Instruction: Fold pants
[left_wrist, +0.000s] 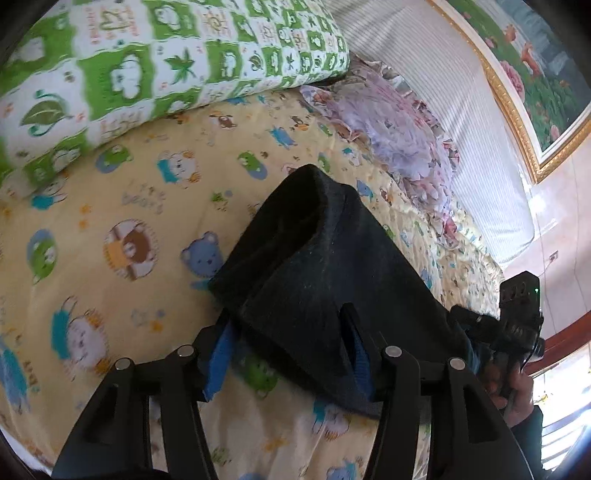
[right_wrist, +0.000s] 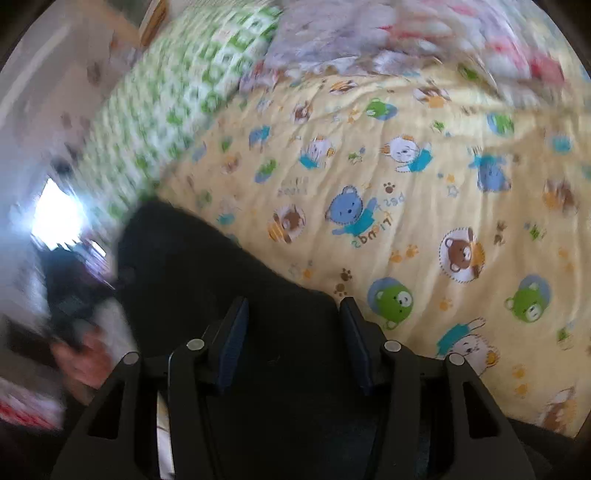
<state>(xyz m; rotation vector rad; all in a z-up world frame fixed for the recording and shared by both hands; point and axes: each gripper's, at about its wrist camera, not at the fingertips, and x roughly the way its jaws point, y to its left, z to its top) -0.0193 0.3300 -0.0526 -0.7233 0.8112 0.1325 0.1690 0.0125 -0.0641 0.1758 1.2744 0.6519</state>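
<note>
1. Left gripper (left_wrist: 288, 332), bottom centre, jaws spread wide around a bunch of the black pants (left_wrist: 317, 266).
2. Right gripper (right_wrist: 293, 332), bottom centre: jaws apart, pants between; grip unclear.
3. Beyond, the yellow bear-print sheet (left_wrist: 110, 229); green-checked pillow (left_wrist: 147, 62) upper left.

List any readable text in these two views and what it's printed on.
"best friends": on the yellow sheet beside the blue bear, right wrist view, seen upside down.
Grey lettering on the sheet, left wrist view: too blurred to read.
Grey lettering left of the blue bear, right wrist view: too blurred.
Orange lettering on the green pillow: unreadable.
Pants, fingers: no text.
</note>
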